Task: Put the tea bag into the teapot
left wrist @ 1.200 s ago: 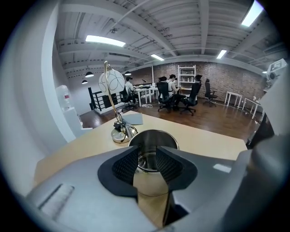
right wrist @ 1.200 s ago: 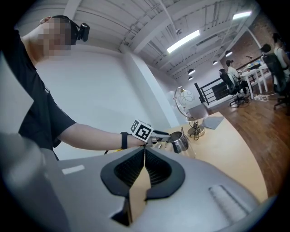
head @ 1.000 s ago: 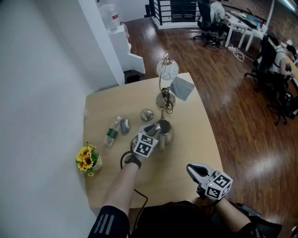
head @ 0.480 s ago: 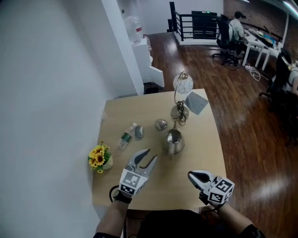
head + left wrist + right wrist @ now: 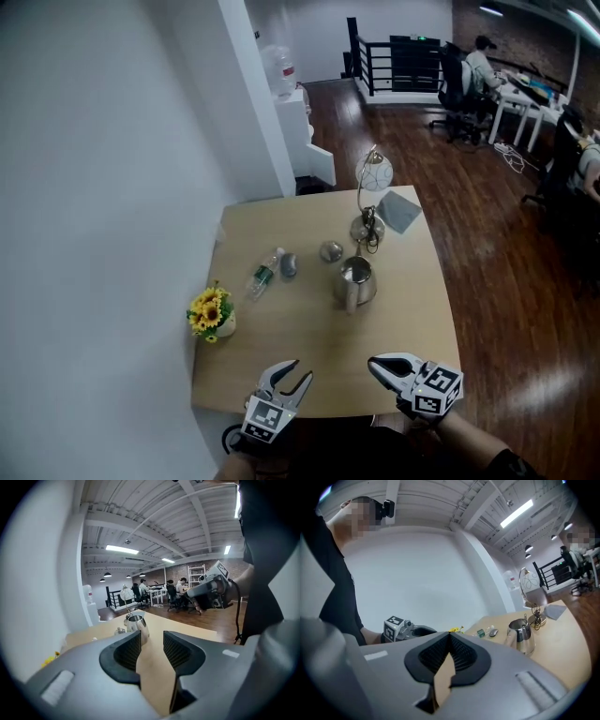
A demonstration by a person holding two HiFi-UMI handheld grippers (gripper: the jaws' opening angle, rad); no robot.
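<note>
The steel teapot (image 5: 356, 281) stands lidless in the middle of the wooden table (image 5: 309, 328); it also shows as the teapot (image 5: 137, 624) and the teapot (image 5: 521, 637) in the gripper views. Its round lid (image 5: 330, 251) lies just behind it. I see no tea bag in any view. My left gripper (image 5: 295, 373) hovers at the table's near edge, well short of the pot, its jaws opening with nothing between them (image 5: 151, 635). My right gripper (image 5: 375, 364) hangs at the near right edge, shut and empty (image 5: 450, 637).
A globe lamp (image 5: 372, 183) and a grey cloth (image 5: 398, 211) stand at the far side. A plastic bottle (image 5: 262, 274) and a grey mouse-like object (image 5: 289, 266) lie left of the pot. Yellow flowers (image 5: 212, 314) sit at the left edge, by the white wall.
My left gripper has drawn back from the teapot to the table's near edge, with its jaws wider apart. The right gripper has stayed near the front edge.
</note>
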